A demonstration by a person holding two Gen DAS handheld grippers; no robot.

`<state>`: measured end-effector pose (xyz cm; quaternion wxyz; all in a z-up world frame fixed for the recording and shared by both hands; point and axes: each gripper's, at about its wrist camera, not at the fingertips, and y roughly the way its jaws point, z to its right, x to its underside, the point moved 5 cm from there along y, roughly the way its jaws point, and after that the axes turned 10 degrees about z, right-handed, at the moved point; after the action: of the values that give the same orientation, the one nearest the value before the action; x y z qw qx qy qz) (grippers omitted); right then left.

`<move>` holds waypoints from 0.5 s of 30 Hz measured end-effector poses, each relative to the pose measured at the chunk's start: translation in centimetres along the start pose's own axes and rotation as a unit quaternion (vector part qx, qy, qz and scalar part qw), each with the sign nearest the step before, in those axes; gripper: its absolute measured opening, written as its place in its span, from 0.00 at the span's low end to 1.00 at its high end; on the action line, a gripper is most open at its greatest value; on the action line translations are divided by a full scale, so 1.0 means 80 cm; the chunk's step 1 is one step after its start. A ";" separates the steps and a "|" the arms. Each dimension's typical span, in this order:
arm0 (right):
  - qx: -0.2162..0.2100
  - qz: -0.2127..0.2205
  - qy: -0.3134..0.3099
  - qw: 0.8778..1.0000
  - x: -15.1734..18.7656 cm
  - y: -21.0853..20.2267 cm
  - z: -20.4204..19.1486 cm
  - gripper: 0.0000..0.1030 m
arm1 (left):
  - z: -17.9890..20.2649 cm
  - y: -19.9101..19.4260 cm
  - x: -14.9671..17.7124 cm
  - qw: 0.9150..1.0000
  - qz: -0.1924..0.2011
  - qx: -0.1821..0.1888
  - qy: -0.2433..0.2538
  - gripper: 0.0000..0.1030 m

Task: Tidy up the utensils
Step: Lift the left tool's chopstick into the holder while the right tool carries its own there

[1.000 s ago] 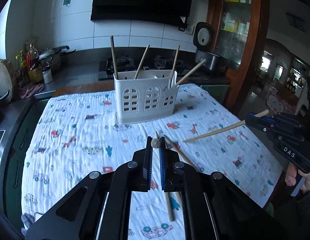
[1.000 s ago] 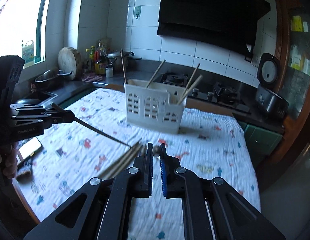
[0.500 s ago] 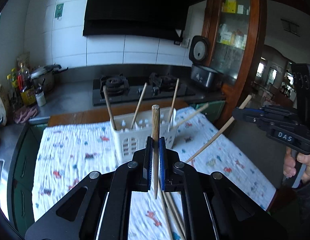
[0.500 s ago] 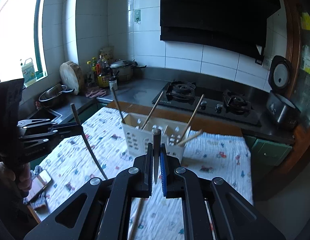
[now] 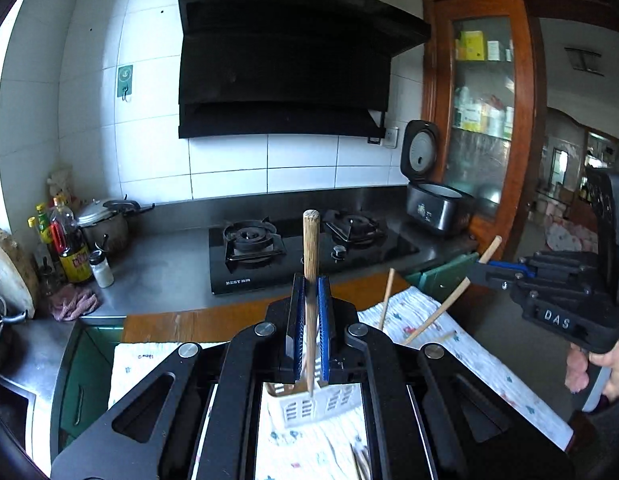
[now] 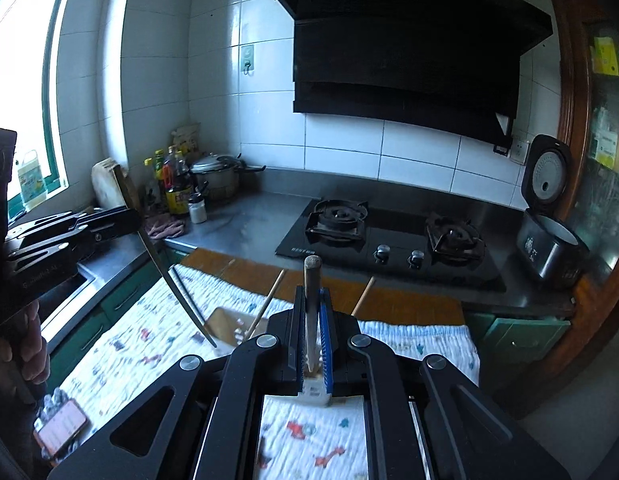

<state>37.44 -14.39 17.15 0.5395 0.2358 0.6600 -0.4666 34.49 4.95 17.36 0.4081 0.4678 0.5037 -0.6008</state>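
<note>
My left gripper (image 5: pixel 309 284) is shut on a wooden chopstick (image 5: pixel 310 248) held upright, its lower tip over the white slotted utensil holder (image 5: pixel 309 406) on the patterned cloth. My right gripper (image 6: pixel 311 296) is shut on another chopstick (image 6: pixel 310 280), also upright above the holder (image 6: pixel 315 392). The right gripper also shows in the left wrist view (image 5: pixel 475 272), holding its chopstick (image 5: pixel 449 306) slanted. The left gripper shows in the right wrist view (image 6: pixel 135 220) with its chopstick (image 6: pixel 177 292) pointing down at the holder. Other chopsticks (image 5: pixel 386 296) stand in the holder.
Loose chopsticks (image 5: pixel 361 460) lie on the cloth near the front. Behind the table are a gas stove (image 5: pixel 305 248), a rice cooker (image 5: pixel 433 200), a pot and bottles (image 5: pixel 69 248). A phone (image 6: pixel 61 426) lies at the cloth's left edge.
Both grippers have risen and tilted their chopsticks from lying low to upright, and moved closer over the holder, which now sits low between the fingers.
</note>
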 end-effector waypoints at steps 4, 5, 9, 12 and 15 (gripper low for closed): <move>0.005 -0.013 -0.001 1.000 0.007 0.030 0.004 0.07 | -0.017 0.025 0.003 1.000 -0.003 -0.009 -0.021 0.05; 0.005 -0.016 0.000 1.000 0.010 0.037 0.004 0.07 | -0.022 0.032 0.007 1.000 -0.005 -0.010 -0.026 0.05; 0.000 -0.034 0.004 0.999 0.032 0.059 0.006 0.07 | -0.036 0.050 0.026 0.999 -0.018 -0.011 -0.044 0.05; -0.002 -0.043 0.010 0.999 0.043 0.071 0.010 0.07 | -0.042 0.061 0.039 0.998 -0.030 -0.010 -0.051 0.05; -0.001 -0.053 0.012 0.998 0.055 0.082 0.011 0.07 | -0.042 0.071 0.051 0.998 -0.042 -0.006 -0.049 0.05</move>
<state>41.85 -13.06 10.70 0.5061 0.2051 0.6787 -0.4911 39.52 7.28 11.91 0.4093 0.4135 0.5056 -0.6370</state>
